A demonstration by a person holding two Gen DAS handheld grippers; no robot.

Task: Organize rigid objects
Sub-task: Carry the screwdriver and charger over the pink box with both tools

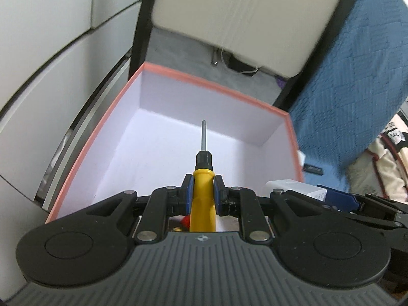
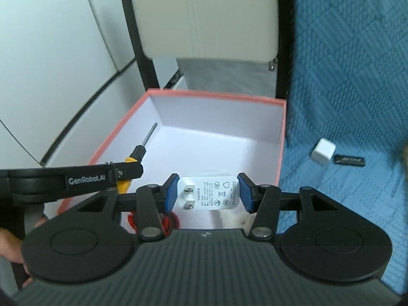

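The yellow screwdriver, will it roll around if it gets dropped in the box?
Probably a little. The screwdriver has a rounded handle and thin straight shaft, so it may roll on the box's smooth floor until a wall stops it. It looks stiff, not floppy.

Red item (image 2: 168, 223) behind hand-held gripper

"GenRobot.AI" stood in white letters on the black side of the left gripper (image 2: 127, 170), seen from the right wrist view. The white charger (image 2: 209, 193) carried a printed label beside its prongs: rows of small characters and several certification marks, including a house sign and a crossed-bin sign, too small to read. The small black item (image 2: 349, 160) on the blue quilt (image 2: 357, 76) bore pale lettering, blurred and unreadable.
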